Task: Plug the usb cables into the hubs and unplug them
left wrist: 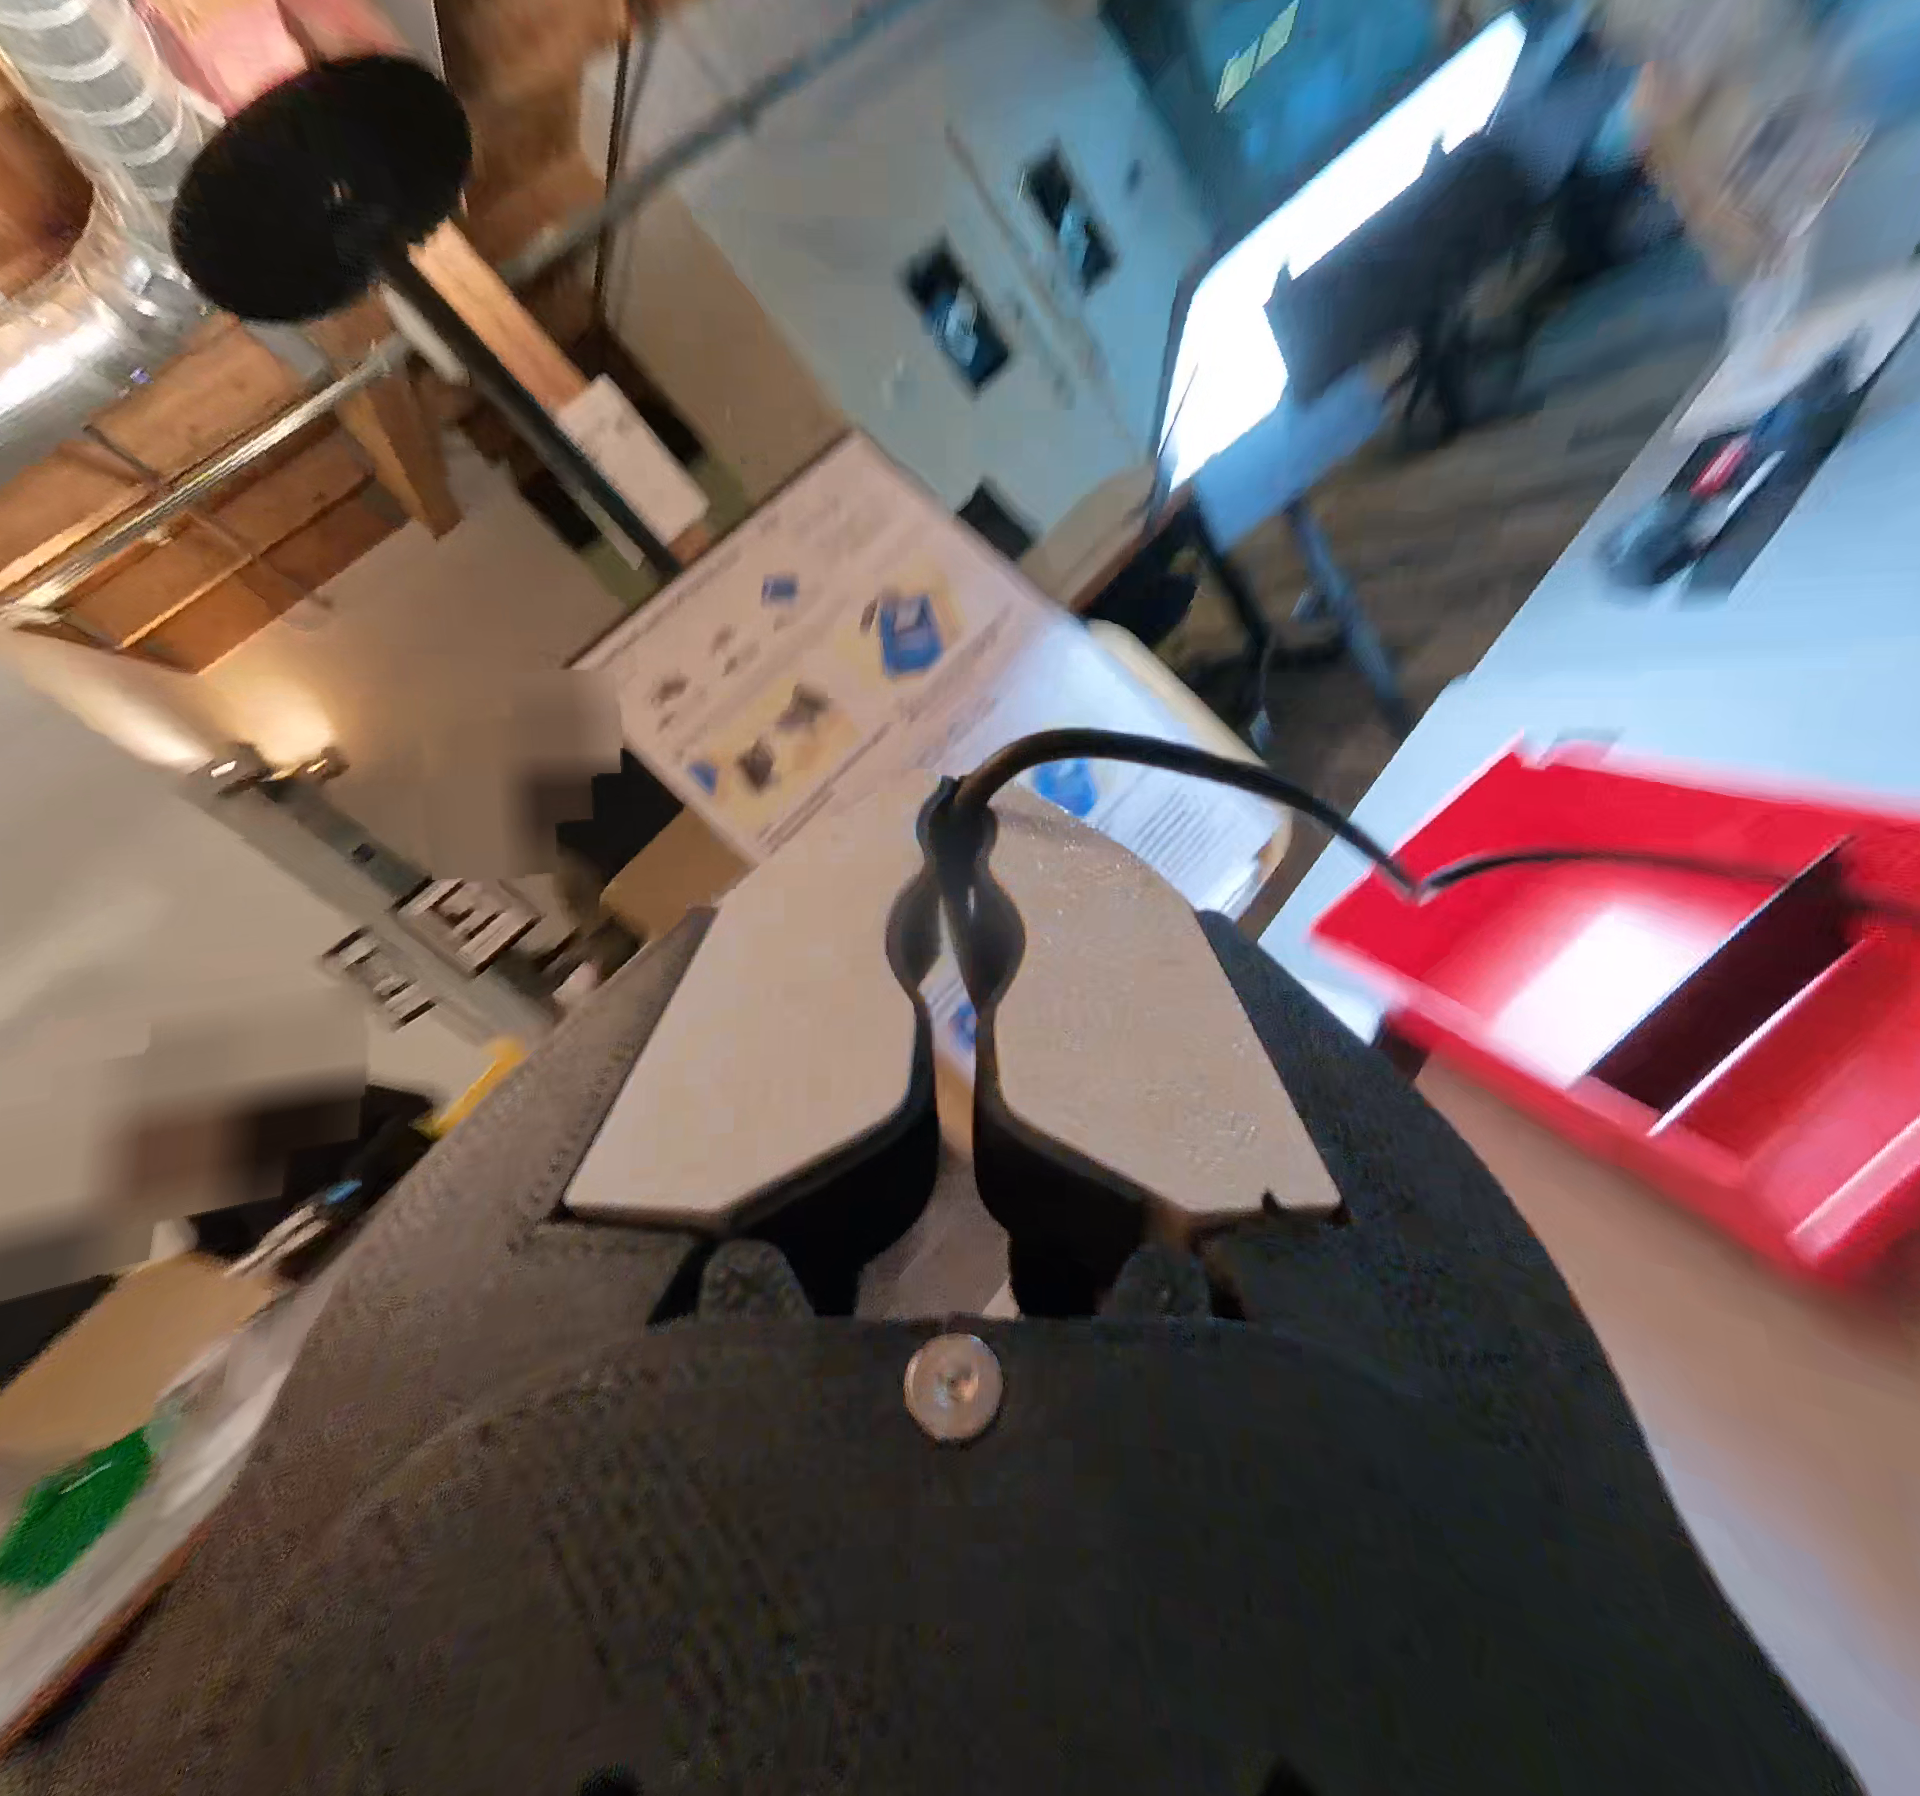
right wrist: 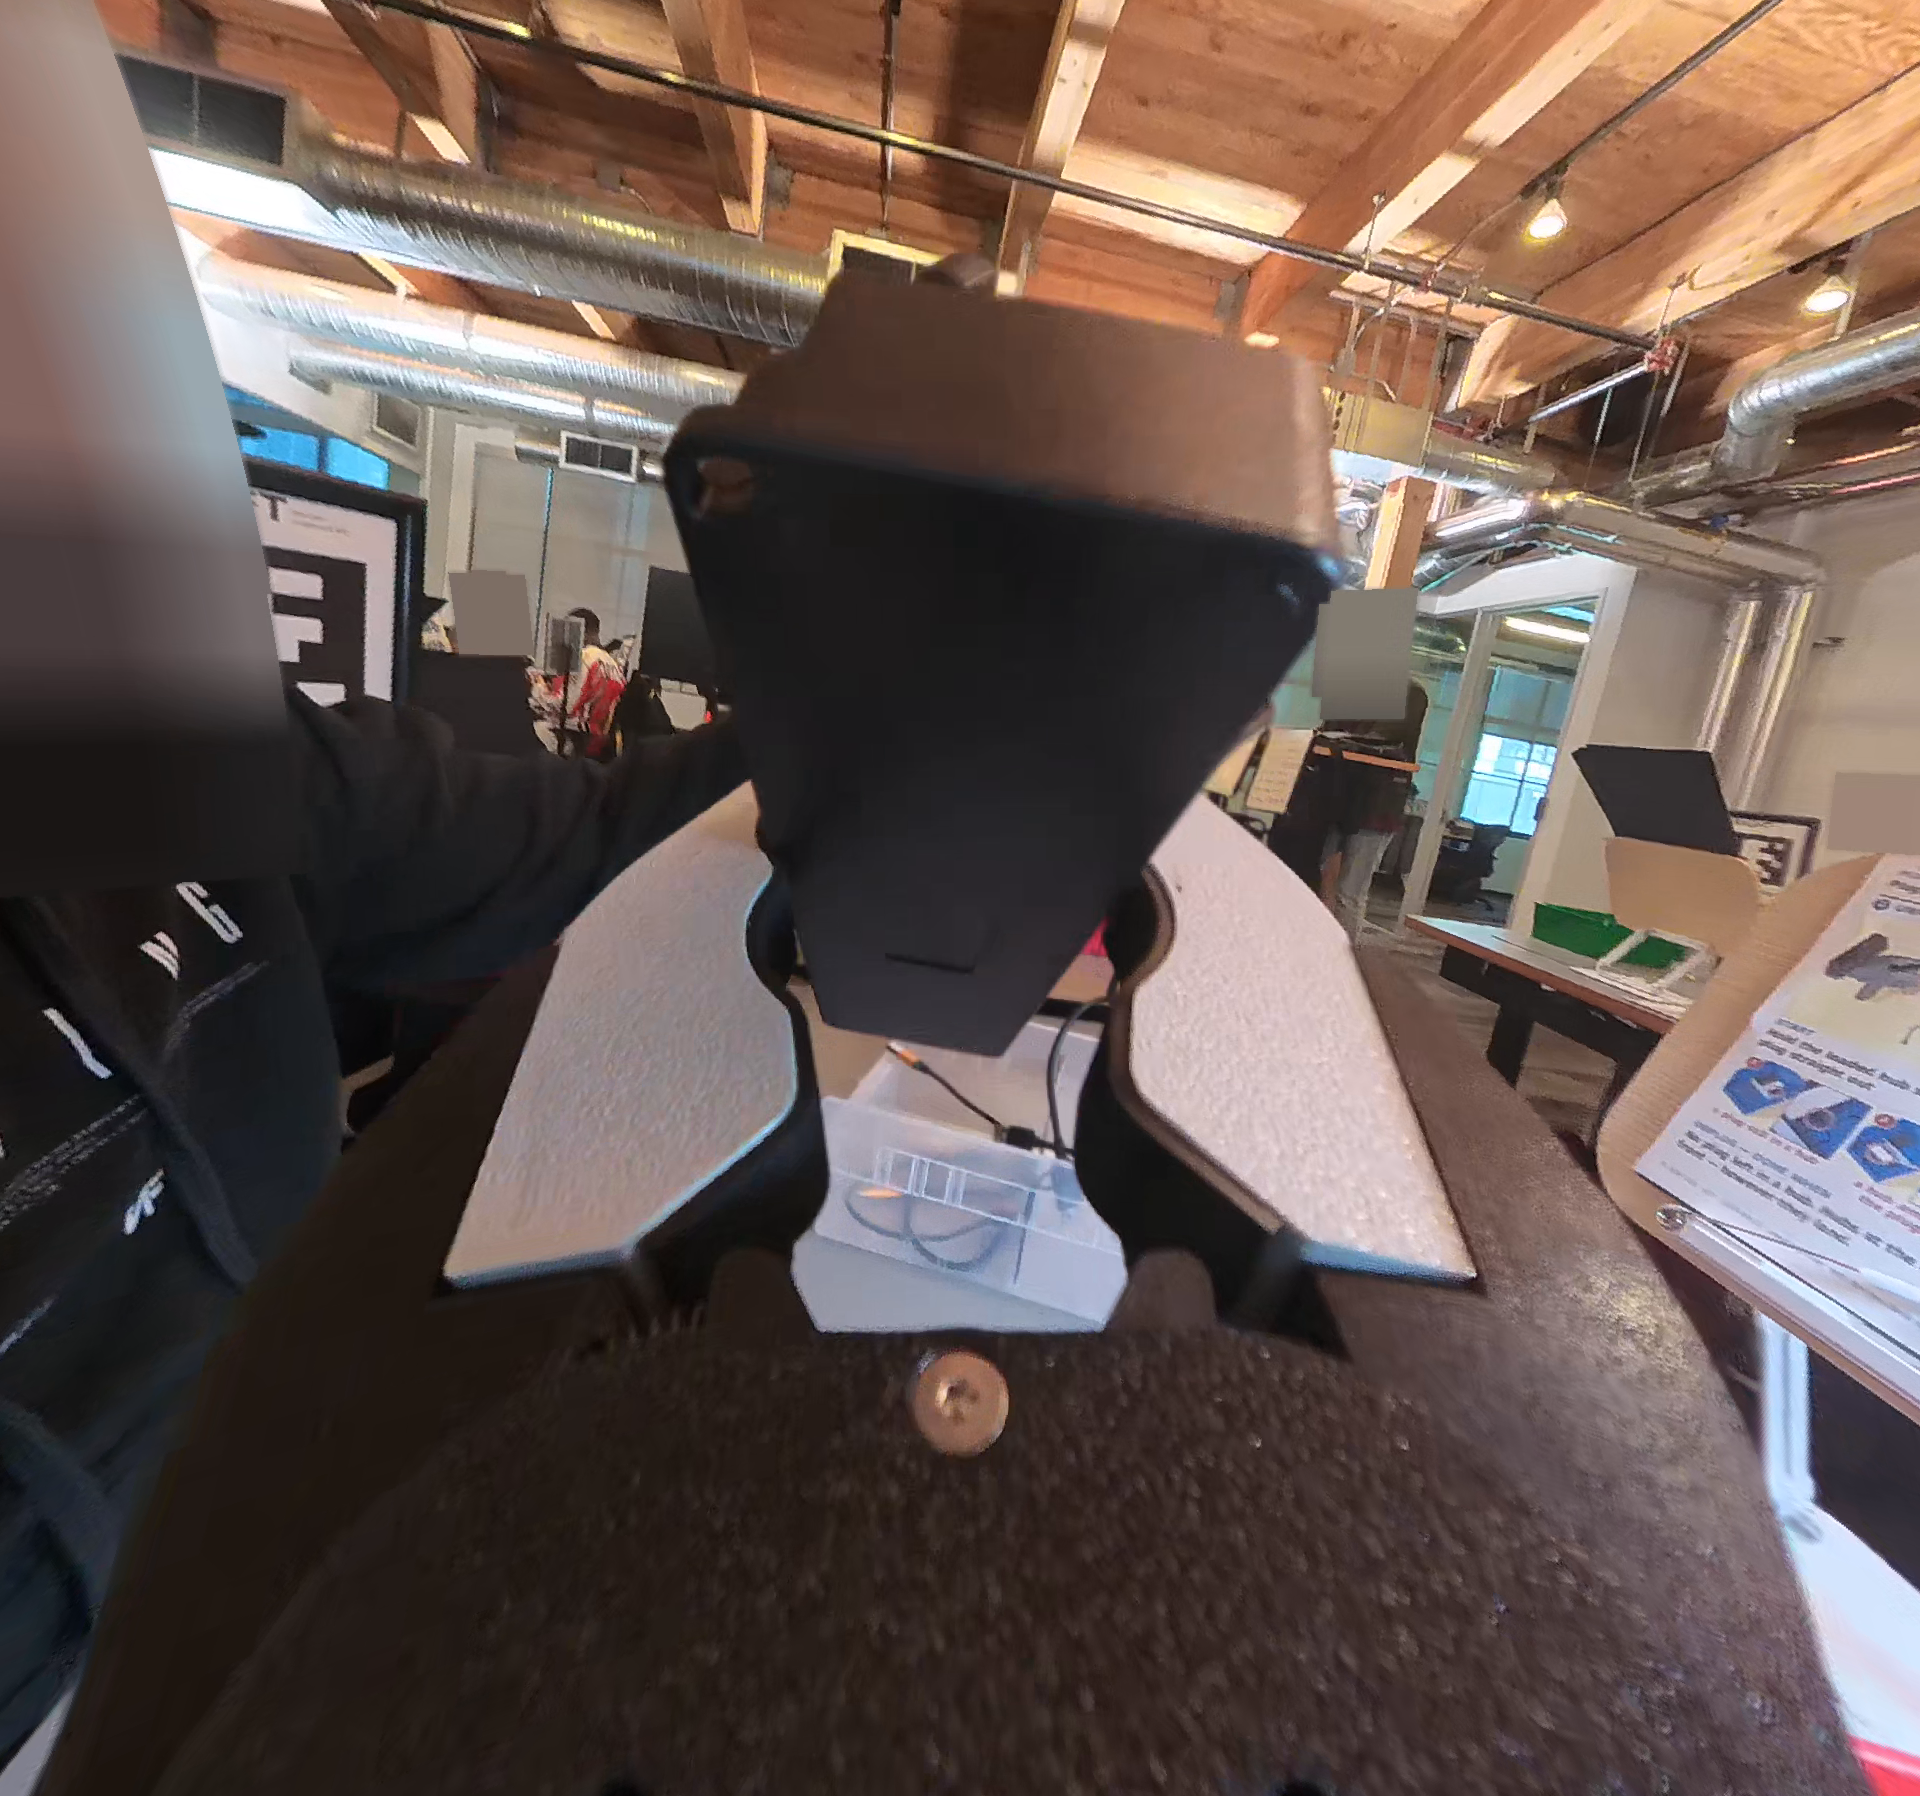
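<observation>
**Left gripper pinches a cable above the red bin; right gripper's outlook is blocked by the other tool**

The left gripper [left wrist: 956, 873] has its fingers [left wrist: 790, 1008] clenched on a thin black usb cable [left wrist: 1195, 764]. The cable rises out of the fingertips, arcs over to the right and drops across the near rim of the red bin [left wrist: 1558, 957], which sits on the pale desk [left wrist: 1662, 666] just right of the gripper. A dark divider splits the bin into compartments; where the cable's far end lies inside the bin cannot be told. The view is tilted and blurred. Behind the gripper stands an instruction board [left wrist: 831, 666] with pictures, and well beyond the red bin a black device [left wrist: 1704, 499] lies on the desk.

The right gripper [right wrist: 956, 925] has its fingers [right wrist: 644, 1050] spread apart and grasps nothing. Straight ahead of it, the black underside of the other gripper [right wrist: 987, 666], carried by a black sleeve [right wrist: 499, 842], fills the middle and hides most of what lies beyond. Through the gap between the fingers, below that body, a clear plastic box [right wrist: 956, 1196] rests on the desk with loose black cables [right wrist: 935, 1247] coiled in it. No hub can be made out in either view. Right of the right gripper stands the instruction board [right wrist: 1808, 1102], and farther off a green bin [right wrist: 1579, 925] sits on another desk.
</observation>
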{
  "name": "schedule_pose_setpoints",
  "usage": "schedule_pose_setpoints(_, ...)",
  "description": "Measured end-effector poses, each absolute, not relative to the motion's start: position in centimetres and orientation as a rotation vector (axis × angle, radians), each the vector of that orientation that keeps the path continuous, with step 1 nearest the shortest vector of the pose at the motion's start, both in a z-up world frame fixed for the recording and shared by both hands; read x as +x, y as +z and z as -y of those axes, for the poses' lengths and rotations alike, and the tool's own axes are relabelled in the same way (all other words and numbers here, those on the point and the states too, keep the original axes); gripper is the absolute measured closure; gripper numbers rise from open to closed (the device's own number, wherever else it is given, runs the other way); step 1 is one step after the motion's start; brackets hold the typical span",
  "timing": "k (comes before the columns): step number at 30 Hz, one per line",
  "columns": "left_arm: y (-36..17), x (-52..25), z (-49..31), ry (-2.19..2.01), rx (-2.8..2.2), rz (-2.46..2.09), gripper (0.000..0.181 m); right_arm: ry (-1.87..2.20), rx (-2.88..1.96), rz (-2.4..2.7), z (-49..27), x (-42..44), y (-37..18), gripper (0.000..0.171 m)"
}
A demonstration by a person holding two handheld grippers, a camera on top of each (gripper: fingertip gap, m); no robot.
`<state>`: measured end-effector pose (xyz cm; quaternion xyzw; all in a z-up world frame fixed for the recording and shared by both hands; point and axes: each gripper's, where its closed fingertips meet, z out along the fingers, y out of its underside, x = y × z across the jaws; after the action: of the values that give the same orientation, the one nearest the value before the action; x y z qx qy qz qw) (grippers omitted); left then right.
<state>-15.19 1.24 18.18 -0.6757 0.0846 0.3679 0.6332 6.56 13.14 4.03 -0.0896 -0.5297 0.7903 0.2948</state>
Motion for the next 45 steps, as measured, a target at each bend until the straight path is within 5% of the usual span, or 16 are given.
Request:
schedule_pose_setpoints(4,22.5,-11.2,-0.5,0.664,-1.387,-0.225,0.181,2.120,-0.245,1.406,-13.0,6.3,3.9,0.112)
schedule_pose_setpoints(18,23.2,-0.7,1.0,0.077,-1.289,-0.373,0.181,2.151,-0.173,1.516,-10.0,6.8,3.3,0.112)
schedule_pose_setpoints(28,8.9,2.8,-5.8,-0.202,-1.594,-0.417,0.181,2.046,-0.144,1.851,-2.2,5.2,-2.2,0.114)
schedule_pose_setpoints(42,-6.4,-1.5,-6.2,-0.094,-1.944,-0.300,0.181,1.810,-0.372,2.248,-3.2,4.2,-12.0,0.115)
schedule_pose_setpoints(45,-11.1,-0.4,-4.9,-0.199,-2.095,-0.358,0.157,1.932,-0.431,2.151,-3.4,4.6,-12.8,0.115)
